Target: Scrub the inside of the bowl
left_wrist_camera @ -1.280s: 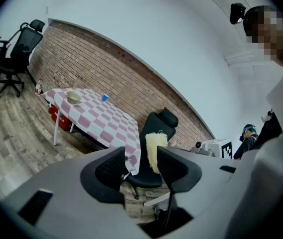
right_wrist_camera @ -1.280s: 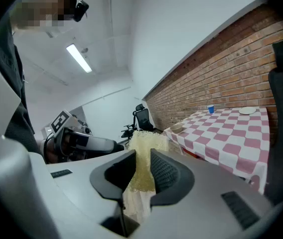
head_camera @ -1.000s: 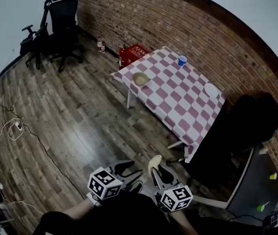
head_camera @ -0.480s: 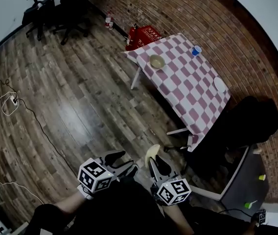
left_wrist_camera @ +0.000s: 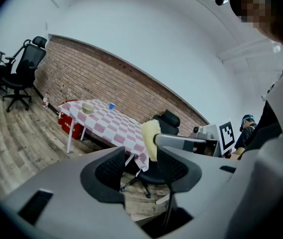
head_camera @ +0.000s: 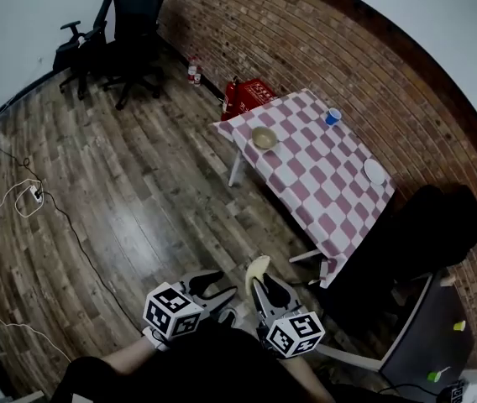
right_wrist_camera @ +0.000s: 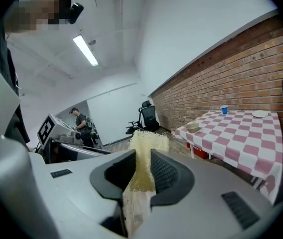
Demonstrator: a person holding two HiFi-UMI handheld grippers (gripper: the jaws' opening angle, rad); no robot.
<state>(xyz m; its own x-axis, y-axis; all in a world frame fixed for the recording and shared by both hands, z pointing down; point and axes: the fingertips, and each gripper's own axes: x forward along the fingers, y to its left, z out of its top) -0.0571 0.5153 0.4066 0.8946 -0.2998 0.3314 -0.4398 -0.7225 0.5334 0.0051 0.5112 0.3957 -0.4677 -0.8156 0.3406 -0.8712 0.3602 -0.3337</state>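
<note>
The right claw [right_wrist_camera: 140, 169] pinches a yellow sponge [right_wrist_camera: 149, 142]. The left claw [left_wrist_camera: 140, 169] gapes wide, empty. The bowl [head_camera: 264, 137] sits on the tabletop [head_camera: 327, 187], well ahead of both.

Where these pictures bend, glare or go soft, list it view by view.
Head view: the fisheye bows the red brick wall into an arc, and a pale sheen lies on the wooden plank floor. Left gripper view: dark vignette in the corners. Right gripper view: the ceiling strip light burns out white; the yellow sponge is sharp.

The left hand-held gripper [head_camera: 222, 287] is grey with black ribbed pads [left_wrist_camera: 112, 169]
</note>
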